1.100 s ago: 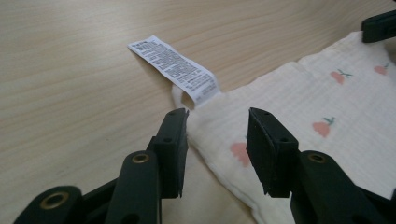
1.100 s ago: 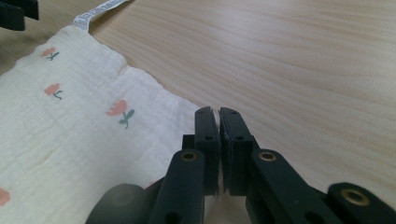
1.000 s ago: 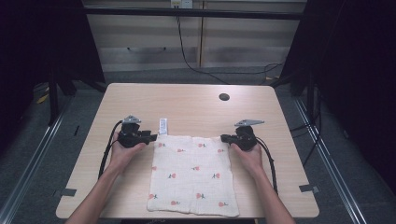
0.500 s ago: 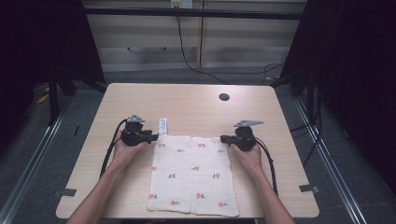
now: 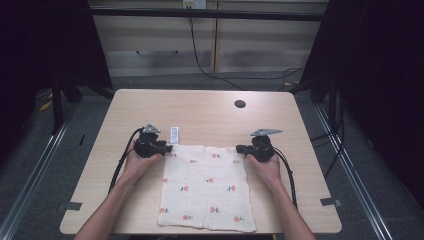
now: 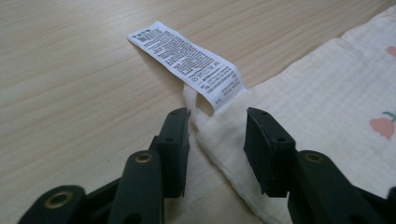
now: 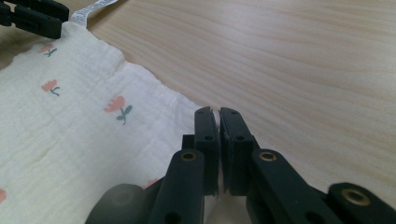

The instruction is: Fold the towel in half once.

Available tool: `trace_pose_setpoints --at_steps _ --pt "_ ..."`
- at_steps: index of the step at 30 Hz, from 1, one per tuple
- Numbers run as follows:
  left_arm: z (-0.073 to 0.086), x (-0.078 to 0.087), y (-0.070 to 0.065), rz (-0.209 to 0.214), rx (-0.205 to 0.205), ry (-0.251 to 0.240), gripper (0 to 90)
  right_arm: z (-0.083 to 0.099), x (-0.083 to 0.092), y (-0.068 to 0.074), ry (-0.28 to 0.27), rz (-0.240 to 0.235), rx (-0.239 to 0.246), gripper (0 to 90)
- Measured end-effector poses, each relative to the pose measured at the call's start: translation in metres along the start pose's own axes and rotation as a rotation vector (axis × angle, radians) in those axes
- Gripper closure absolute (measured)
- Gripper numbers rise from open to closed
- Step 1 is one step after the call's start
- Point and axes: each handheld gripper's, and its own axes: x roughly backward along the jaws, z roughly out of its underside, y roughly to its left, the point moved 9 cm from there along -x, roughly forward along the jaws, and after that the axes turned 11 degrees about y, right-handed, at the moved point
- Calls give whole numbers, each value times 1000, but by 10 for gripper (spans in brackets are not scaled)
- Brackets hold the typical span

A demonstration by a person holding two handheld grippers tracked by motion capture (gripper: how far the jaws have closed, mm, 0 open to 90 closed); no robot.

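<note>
Cloth (image 5: 207,187) lies flat on the table (image 5: 210,112), near the front edge, with both far corners at my grippers. Flower print up, care tag (image 6: 187,58) sticking out past the far left corner.

Right gripper (image 7: 218,116): jaws pressed together on the far right corner, with a thin fold of fabric pinched between the pads. In the high view it (image 5: 244,148) sits right at that corner. Grip looks shallow to me, just the hem.

Left gripper (image 6: 217,126): jaws have just been closing, with the corner between them, but there is a gap on both sides and the pads are not pressing yet. The tag's root sits right at the jaw line. In the high view it (image 5: 169,148) is at the far left corner.

Step in hand, as I read it: secure both far corners, then lift or fold toward me.

Risks:
- Left jaws may catch only the tag or its loop, not the fabric. The corner would then hang from the tag and twist when lifted.
- The lower left jaw rides on the wood. If it pushes the hem ahead instead of sliding under, the corner bunches and slips out.
- The right pinch is thin, and a quick pull could strip it free.
- Lifting before the left closes would drag the cloth skew.
</note>
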Motion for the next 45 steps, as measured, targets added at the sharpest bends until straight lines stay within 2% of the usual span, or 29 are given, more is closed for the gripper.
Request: trace_pose_setpoints --at_steps 2,4,5,8,14,16,18,21,23,38,45 --pt "0 0 -2 -15 -15 0 727 -1 2 0 -5 -1 -3 867" --pt "1 0 -5 -1 -39 8 777 -1 2 0 -4 0 -6 867" --pt "1 -1 -7 8 -25 -3 800 0 2 0 -5 1 -4 867" --pt "1 0 -8 18 -30 -3 836 0 1 0 -5 2 -4 867" --pt "2 2 -9 59 -7 -14 842 -3 4 0 -15 5 -9 867" --pt "0 5 -9 63 -5 -25 842 -5 7 0 -28 17 -6 866" --pt "-1 9 -8 46 -7 -35 842 -6 9 0 -37 16 -1 866" --pt "-2 12 -12 59 -4 -50 843 -8 12 1 -47 13 -4 867" --pt "-4 16 -13 66 -17 -59 844 -10 15 2 -57 11 5 868" --pt "-18 48 -11 100 1 -168 847 -27 43 8 -150 3 15 870" --pt "-27 64 -16 110 -16 -220 848 -30 50 10 -168 4 25 870"
